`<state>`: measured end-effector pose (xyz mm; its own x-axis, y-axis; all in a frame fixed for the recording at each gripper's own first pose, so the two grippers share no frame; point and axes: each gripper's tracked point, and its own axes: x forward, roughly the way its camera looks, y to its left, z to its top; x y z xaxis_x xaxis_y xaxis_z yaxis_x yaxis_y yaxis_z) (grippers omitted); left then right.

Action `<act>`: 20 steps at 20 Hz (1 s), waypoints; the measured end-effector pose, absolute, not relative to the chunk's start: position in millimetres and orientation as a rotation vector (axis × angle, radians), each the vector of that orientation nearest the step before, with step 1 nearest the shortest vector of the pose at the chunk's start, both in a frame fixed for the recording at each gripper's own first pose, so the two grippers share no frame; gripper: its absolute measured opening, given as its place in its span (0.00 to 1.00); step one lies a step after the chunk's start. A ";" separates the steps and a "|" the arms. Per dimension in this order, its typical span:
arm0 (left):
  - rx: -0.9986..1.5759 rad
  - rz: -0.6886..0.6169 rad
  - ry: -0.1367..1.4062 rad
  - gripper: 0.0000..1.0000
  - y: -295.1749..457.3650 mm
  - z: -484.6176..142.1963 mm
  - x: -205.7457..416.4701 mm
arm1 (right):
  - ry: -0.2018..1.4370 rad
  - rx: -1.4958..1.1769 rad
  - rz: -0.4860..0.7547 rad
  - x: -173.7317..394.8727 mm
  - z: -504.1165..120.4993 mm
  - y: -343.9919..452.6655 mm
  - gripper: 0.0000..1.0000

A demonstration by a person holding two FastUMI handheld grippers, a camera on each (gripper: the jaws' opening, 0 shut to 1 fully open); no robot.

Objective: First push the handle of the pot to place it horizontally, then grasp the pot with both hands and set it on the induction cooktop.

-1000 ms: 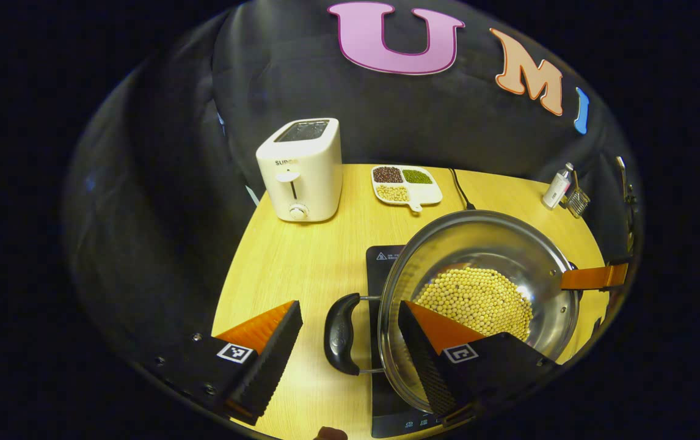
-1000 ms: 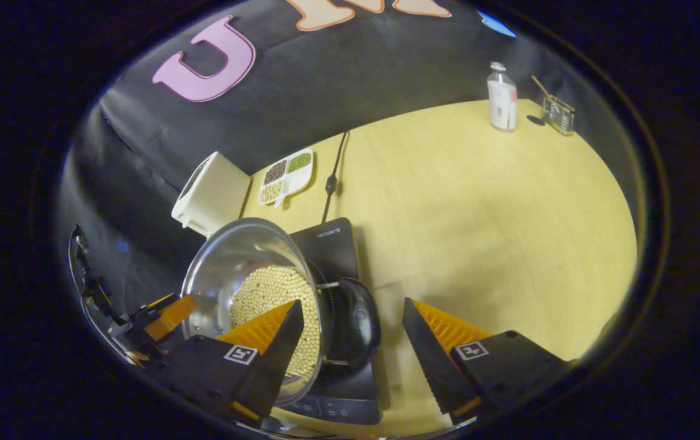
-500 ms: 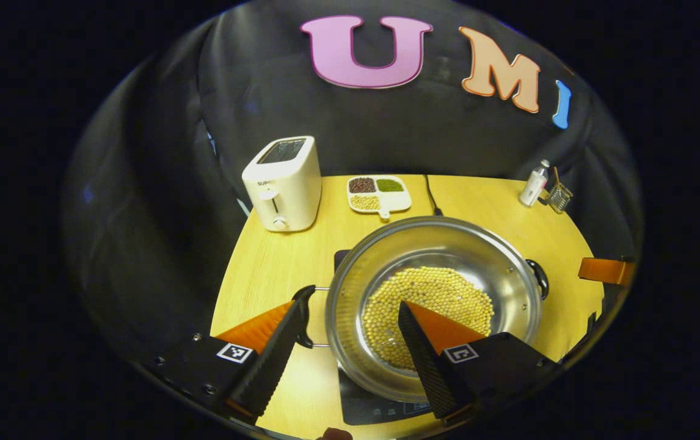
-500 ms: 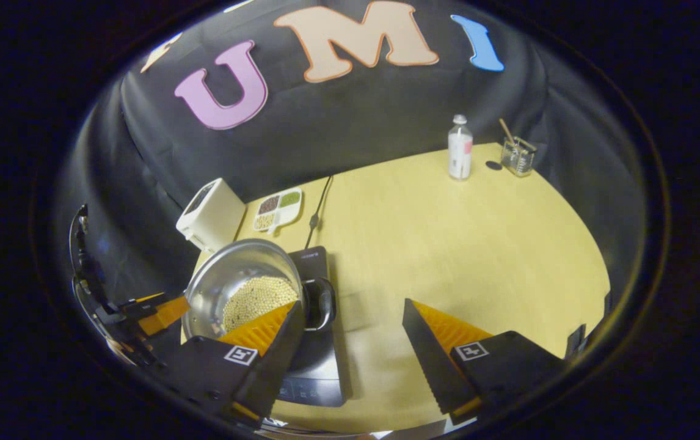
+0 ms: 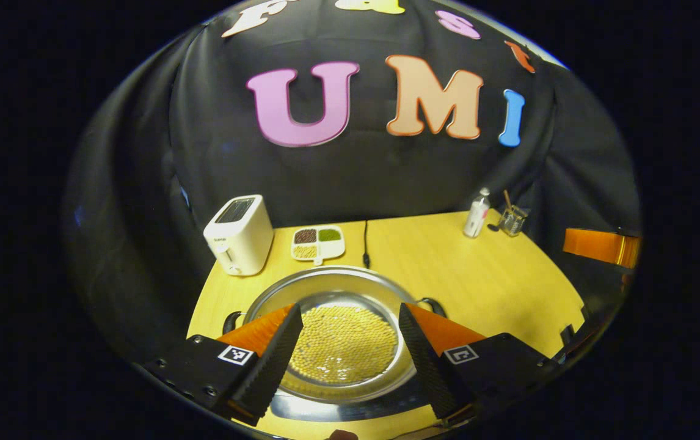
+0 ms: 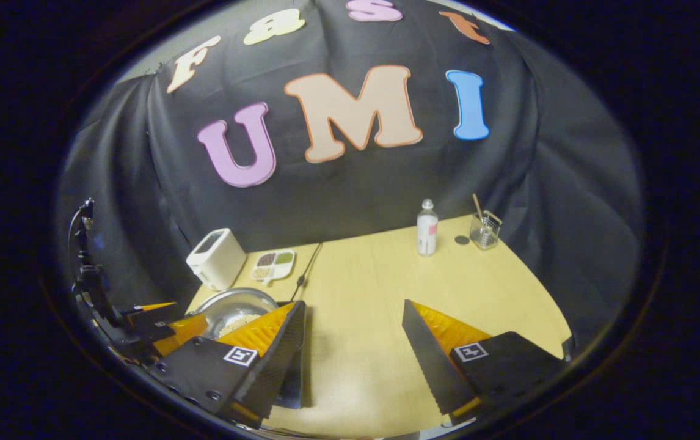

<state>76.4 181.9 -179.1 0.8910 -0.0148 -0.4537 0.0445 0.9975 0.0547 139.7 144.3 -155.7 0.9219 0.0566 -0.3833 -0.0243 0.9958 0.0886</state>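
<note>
Pot (image 5: 331, 293) of beans on the cooktop (image 5: 350, 408), left gripper (image 5: 345, 342) and right gripper (image 6: 353, 342) both released, above the table (image 6: 386, 293)

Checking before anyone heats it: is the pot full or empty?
Partly filled. The pot holds a layer of pale beans over its bottom, with bare metal wall above them.

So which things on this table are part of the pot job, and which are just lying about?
Part of the job:
- pot with yellow beans
- induction cooktop under it
- left gripper, open
- right gripper, open

Lying about:
- toaster
- divided dish of beans
- bottle
- glass holder
- power cord
</note>
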 end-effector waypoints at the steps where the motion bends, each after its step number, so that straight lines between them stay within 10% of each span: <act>1: 0.060 -0.034 0.445 0.97 165.4 -166.5 75.2 | 0.372 0.076 0.050 137.4 -142.5 131.7 0.94; 20: 0.066 0.069 -0.043 0.96 -42.8 -0.3 12.6 | -0.075 -0.122 0.042 28.2 49.3 -56.3 0.93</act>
<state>12.6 -42.8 -0.3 0.9967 0.0675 0.0454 -0.0704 0.9954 0.0648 28.2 -56.3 49.3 0.9964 0.0463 0.0717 -0.0372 0.9917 -0.1230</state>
